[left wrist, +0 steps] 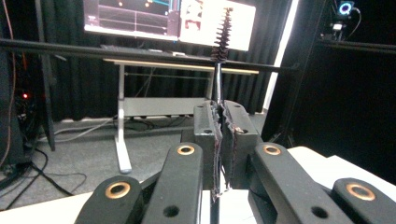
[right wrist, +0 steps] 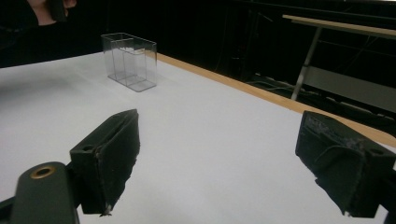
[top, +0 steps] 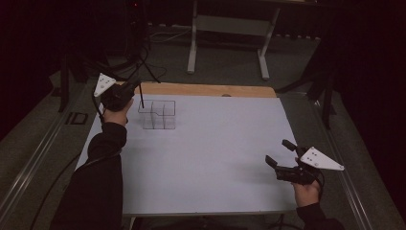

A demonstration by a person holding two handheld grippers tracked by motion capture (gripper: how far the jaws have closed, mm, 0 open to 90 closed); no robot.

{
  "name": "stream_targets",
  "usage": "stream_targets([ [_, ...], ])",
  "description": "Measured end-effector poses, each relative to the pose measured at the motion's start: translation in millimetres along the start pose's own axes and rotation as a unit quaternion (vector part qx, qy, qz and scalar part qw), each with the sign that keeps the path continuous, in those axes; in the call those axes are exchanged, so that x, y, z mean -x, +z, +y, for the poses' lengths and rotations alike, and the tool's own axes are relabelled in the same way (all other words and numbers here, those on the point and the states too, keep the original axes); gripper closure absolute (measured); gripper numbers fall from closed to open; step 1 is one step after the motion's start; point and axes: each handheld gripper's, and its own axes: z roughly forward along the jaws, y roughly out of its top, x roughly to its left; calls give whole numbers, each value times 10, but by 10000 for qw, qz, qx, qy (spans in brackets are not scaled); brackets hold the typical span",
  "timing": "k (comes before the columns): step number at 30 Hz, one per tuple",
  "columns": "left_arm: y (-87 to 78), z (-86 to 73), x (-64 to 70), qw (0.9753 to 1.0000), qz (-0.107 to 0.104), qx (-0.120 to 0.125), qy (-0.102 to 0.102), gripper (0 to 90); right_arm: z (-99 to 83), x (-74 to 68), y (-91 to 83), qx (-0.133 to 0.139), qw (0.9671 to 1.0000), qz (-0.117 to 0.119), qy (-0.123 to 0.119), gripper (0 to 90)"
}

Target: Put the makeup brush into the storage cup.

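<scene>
Right gripper (top: 282, 158) waits near the table's front edge, jaws spread wide, nothing in them. Further off, the left gripper (left wrist: 219, 135) is clamped on a thin bristle brush (left wrist: 222, 35), just beside the clear divided box (top: 157, 115) (likely its destination). Next: lower it into a compartment. White table (top: 215, 158), dark room, desk (top: 230, 24) beyond.
</scene>
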Motion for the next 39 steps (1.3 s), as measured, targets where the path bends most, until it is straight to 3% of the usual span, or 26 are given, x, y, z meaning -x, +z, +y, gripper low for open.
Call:
stream_targets([
  [20,84,-325,-76,9990,193,-254,-323,857,-3,-11,7,-28,10000,29,15,135],
  [28,74,-423,-85,9981,306,-409,-351,856,-2,-12,7,-25,10000,32,13,134],
  [34,64,-438,-88,9976,235,-525,-384,847,-1,-13,8,-25,10000,26,4,134],
  [35,64,-429,-88,9973,257,-559,-388,821,0,-13,8,-23,10000,25,0,135],
  [39,72,-365,-85,9941,454,-757,-635,444,1,-15,9,-23,10000,26,-2,135],
])
